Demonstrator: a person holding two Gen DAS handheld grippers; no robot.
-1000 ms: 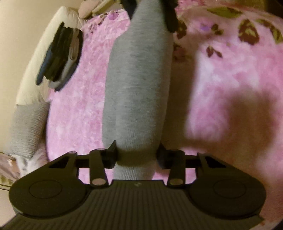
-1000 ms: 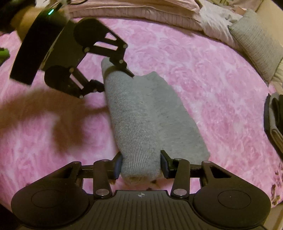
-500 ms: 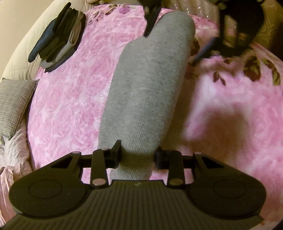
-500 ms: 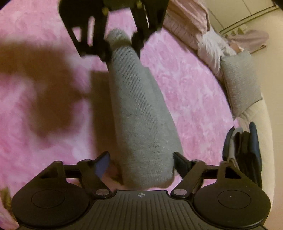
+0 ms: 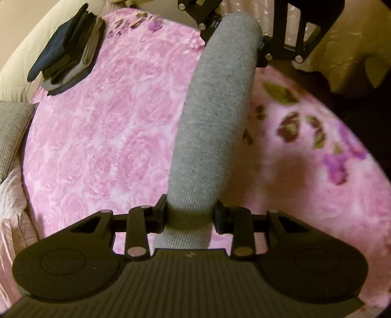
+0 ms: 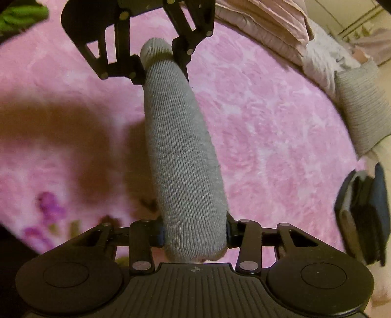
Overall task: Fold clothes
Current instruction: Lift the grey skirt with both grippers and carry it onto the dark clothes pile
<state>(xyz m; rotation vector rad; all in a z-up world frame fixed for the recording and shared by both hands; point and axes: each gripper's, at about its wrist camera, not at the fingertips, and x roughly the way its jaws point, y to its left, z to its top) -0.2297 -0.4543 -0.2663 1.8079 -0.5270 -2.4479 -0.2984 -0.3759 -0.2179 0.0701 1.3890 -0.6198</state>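
A grey knit garment (image 5: pixel 212 122), folded into a long thick bundle, spans between my two grippers above the pink blanket (image 5: pixel 97 134). My left gripper (image 5: pixel 190 215) is shut on its near end in the left wrist view, and my right gripper (image 5: pixel 235 41) clamps the far end at the top. In the right wrist view the same garment (image 6: pixel 180 151) runs from my right gripper (image 6: pixel 194 234), shut on it, up to my left gripper (image 6: pixel 158 62). A shadow of the bundle falls on the blanket (image 6: pixel 268 134) to its left.
A stack of dark folded clothes (image 5: pixel 66 49) lies at the blanket's edge, seen also in the right wrist view as the dark stack (image 6: pixel 364 215). A grey pillow (image 6: pixel 364 105) and pink quilted bedding (image 6: pixel 264 22) border the blanket. Something green (image 6: pixel 22 14) lies far left.
The garment went from lying partly flat on the blanket to a tight bundle held between both grippers. The right gripper's fingers stood wider half a second ago and have closed on it.
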